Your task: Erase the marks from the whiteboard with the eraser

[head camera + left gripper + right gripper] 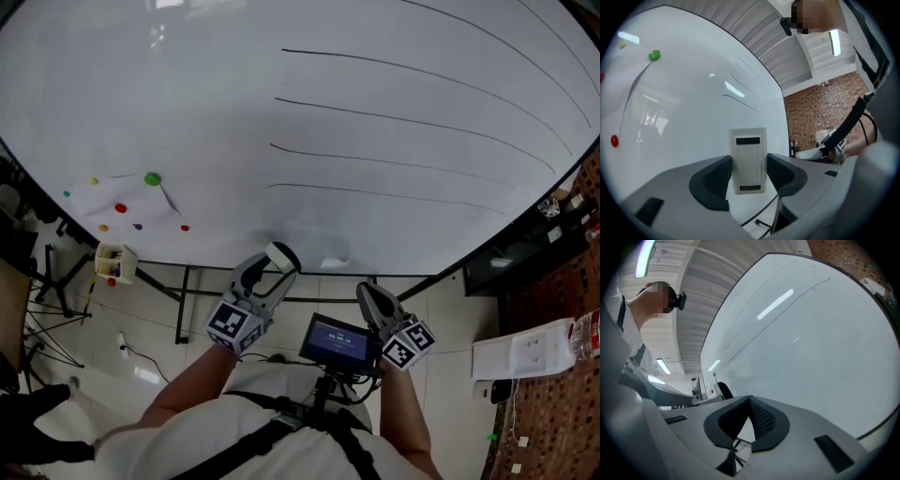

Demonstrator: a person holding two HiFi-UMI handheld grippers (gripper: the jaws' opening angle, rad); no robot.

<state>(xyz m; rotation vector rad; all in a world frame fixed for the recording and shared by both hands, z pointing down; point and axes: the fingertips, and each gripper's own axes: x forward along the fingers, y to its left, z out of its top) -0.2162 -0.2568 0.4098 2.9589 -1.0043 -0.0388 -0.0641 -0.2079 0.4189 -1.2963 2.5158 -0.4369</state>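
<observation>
Whiteboard (187,103): four long black marks (403,117) across its right half; a green magnet (152,178) and smaller coloured ones at its lower left. Left gripper (274,268) clamped on the eraser (749,161), near the whiteboard's bottom edge. Right gripper (373,298) jaws together, empty, below the whiteboard. Tiled floor (441,309) beneath; brick wall (820,108) to its right.

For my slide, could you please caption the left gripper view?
Left tongs clamp the white eraser in front of the whiteboard.
</observation>
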